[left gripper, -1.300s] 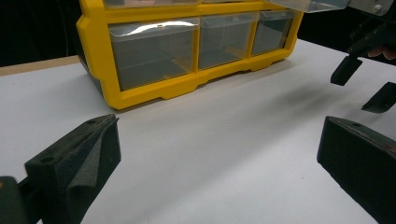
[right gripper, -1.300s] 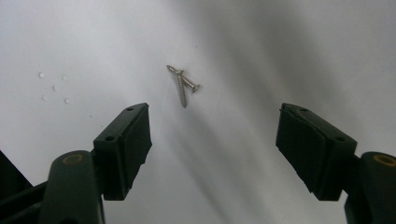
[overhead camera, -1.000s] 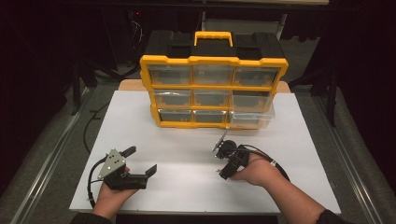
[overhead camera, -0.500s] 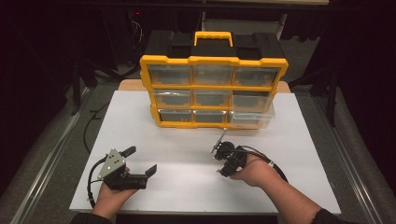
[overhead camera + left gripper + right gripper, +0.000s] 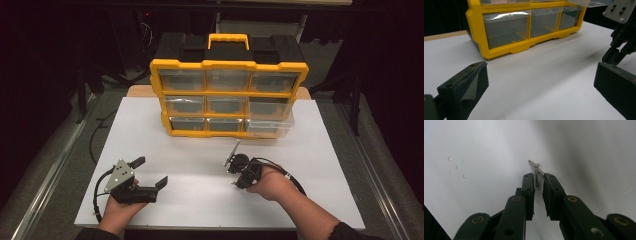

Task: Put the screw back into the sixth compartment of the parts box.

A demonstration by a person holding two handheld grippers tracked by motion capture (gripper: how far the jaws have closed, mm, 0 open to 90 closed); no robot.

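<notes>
Two small silver screws (image 5: 536,171) lie crossed on the white sheet. My right gripper (image 5: 538,178) points down at them. Its jaws have just been closing and now stand a narrow gap apart, with one screw's shank between the fingertips (image 5: 529,182); I see a sliver of gap beside it. In the high view the right gripper (image 5: 235,179) is right of the middle, in front of the organiser. My left gripper (image 5: 150,171) rests at the front left, open and holding nothing (image 5: 540,87).
A yellow organiser (image 5: 227,97) with clear drawers stands at the back of the white sheet (image 5: 150,135). Its lower right drawer (image 5: 270,127) is pulled out. The left gripper view shows the organiser (image 5: 499,50) ahead and the other gripper (image 5: 621,42) at right.
The right hand has edged slightly nearer and lower over the sheet, and its gripper looks narrower. The left hand and the organiser have not moved.
</notes>
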